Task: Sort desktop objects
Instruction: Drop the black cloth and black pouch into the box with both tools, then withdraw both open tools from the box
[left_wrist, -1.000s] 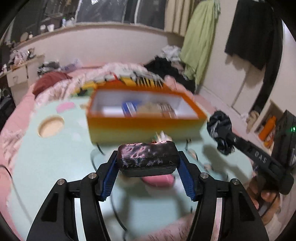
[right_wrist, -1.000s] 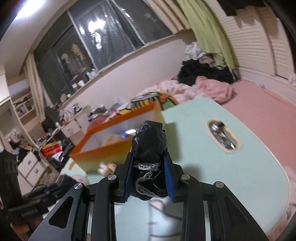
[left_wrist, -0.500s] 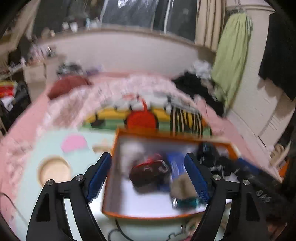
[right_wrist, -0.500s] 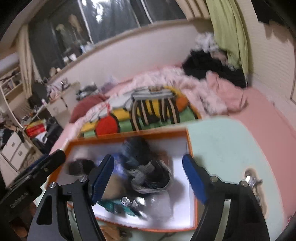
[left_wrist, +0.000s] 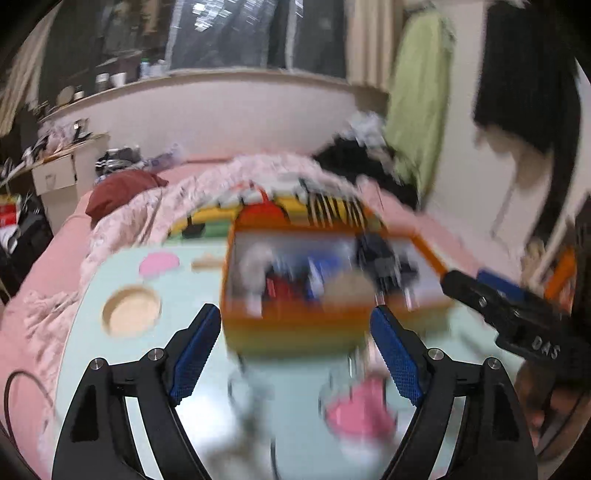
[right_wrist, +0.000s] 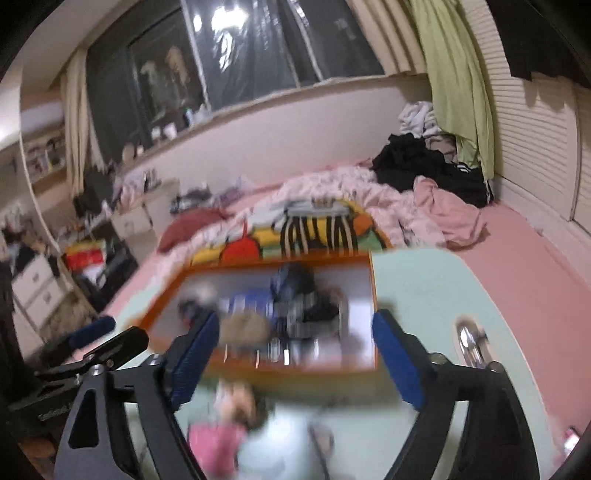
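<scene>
Above the table (left_wrist: 92, 332), both grippers (left_wrist: 295, 343) agape.

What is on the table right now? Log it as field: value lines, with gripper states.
left gripper: open, empty
right gripper: open, empty
orange box: on the mint-green table, open top
box contents: several items, including a dark bundle; blurred, not identifiable
pink object: on the table, near side of the box, outside it
image quality: heavy motion blur in both views
</scene>
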